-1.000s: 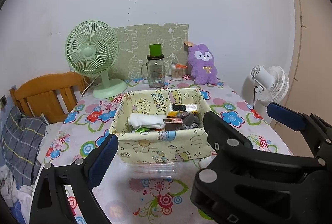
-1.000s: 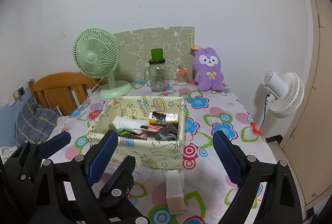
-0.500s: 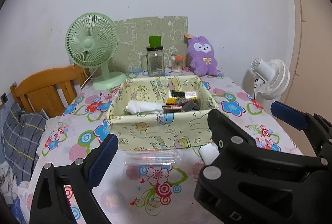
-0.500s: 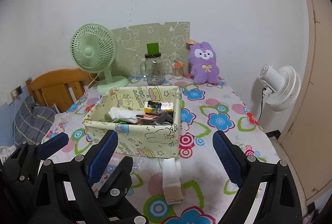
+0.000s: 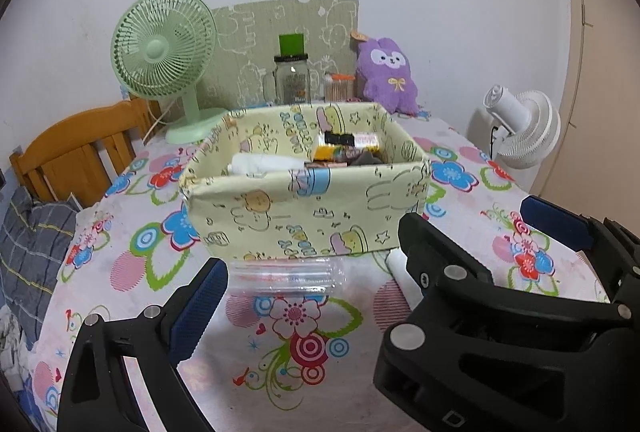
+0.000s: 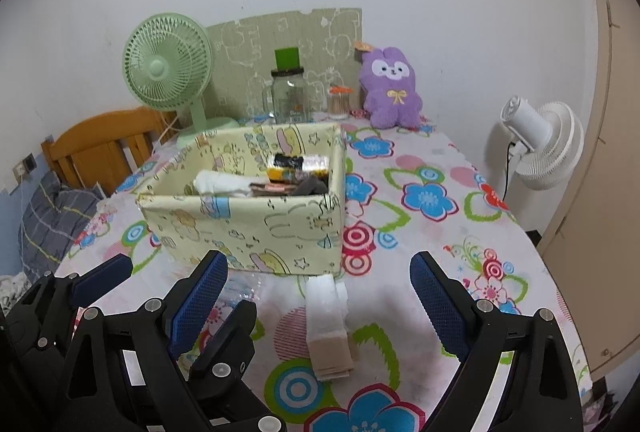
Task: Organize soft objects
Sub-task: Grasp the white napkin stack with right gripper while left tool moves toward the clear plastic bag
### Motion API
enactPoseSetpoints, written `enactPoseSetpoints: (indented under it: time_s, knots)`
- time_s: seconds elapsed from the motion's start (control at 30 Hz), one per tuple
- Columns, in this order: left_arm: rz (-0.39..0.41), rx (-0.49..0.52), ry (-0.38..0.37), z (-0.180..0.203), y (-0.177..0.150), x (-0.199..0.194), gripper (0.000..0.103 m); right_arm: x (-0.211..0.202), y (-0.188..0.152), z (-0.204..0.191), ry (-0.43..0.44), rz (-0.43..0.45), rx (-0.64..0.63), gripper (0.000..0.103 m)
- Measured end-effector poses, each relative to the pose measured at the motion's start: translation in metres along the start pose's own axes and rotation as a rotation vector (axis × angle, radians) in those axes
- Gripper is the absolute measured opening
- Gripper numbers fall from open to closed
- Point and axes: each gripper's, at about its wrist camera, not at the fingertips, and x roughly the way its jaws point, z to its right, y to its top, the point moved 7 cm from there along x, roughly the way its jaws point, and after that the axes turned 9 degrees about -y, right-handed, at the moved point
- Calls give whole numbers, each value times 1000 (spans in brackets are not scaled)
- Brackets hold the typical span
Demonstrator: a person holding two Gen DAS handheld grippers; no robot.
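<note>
Both claws wide apart, empty, near the fabric bin.
Left wrist: left claw (image 5: 368, 264) faces the clear plastic case (image 5: 286, 274) at the bin (image 5: 308, 220) front edge.
Right wrist: right claw (image 6: 316, 296) straddles the folded sock (image 6: 328, 320); bare worktop (image 6: 440, 240) rightward.

Folded white-tan sock (image 6: 329, 324) flat before yellow fabric bin (image 6: 248, 228)

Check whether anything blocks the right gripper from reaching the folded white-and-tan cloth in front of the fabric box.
Nothing visible does. The right gripper is open, and the folded cloth lies flat on the tablecloth between its fingers. The fabric box stands just behind the cloth, not in the path.
</note>
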Motion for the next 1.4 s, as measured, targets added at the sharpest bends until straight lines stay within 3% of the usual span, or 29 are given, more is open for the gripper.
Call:
enactPoseSetpoints:
  time_s: [0.37, 0.67, 1.1, 1.17, 1.23, 1.4]
  knots:
    - [-69, 7, -3, -4, -19, 27, 98, 31, -23, -2, -6, -80, 4, 94]
    - [-159, 0, -2, -10, -38, 49, 98, 56, -44, -4, -15, -171, -6, 84]
    - [-225, -41, -7, -18, -52, 63, 98, 82, -57, -4, -59, -255, -23, 56]
    - [-227, -37, -9, -18, -52, 64, 98, 82, -57, -5, -61, -255, -28, 48]
    - [-232, -34, -12, -18, -50, 65, 98, 82, -55, -6, -62, -253, -40, 31]
    - [-220, -17, 7, -24, -43, 63, 98, 81, -49, -17, -1, -247, -55, 27]
